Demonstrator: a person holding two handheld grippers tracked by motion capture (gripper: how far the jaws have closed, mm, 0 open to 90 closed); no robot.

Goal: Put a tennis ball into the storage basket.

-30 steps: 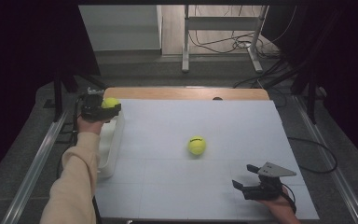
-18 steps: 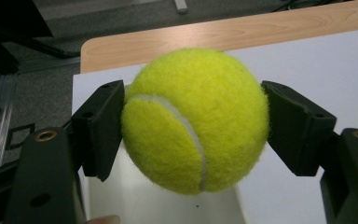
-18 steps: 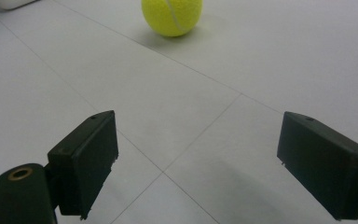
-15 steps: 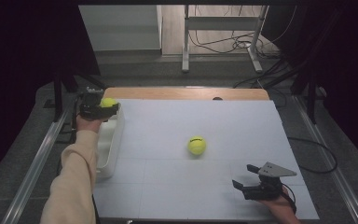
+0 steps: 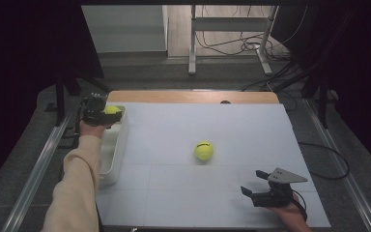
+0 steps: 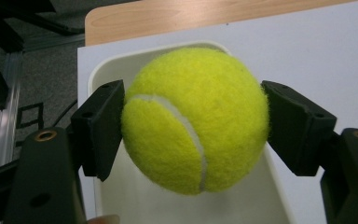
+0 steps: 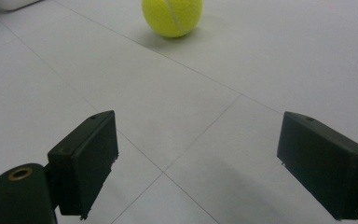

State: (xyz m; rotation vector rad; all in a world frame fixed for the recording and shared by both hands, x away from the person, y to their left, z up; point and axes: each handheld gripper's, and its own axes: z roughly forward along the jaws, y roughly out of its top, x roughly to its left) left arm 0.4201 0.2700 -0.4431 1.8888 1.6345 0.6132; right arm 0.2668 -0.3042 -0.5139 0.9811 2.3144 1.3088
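Observation:
A yellow-green tennis ball [image 6: 193,119] is clamped between the jaws of my left gripper [image 5: 107,115], held above the far end of a white bin [image 5: 117,145] at the table's left edge. In the high view that ball [image 5: 111,109] sits over the bin's far rim. A second tennis ball [image 5: 204,151] lies alone on the white table top near the middle; it also lies ahead of the open jaws in the right gripper view [image 7: 172,16]. My right gripper [image 5: 252,190] stands open near the front right, with nothing between its jaws.
The white table top [image 5: 251,130] has a wooden strip [image 5: 193,96] along its far edge. Metal rails [image 5: 38,169] run along both sides of the table. The white bin's inside [image 6: 186,207] looks bare below the held ball.
My left gripper with its ball has drifted slightly left and toward the far end of the bin. The right gripper and the loose ball have stayed put.

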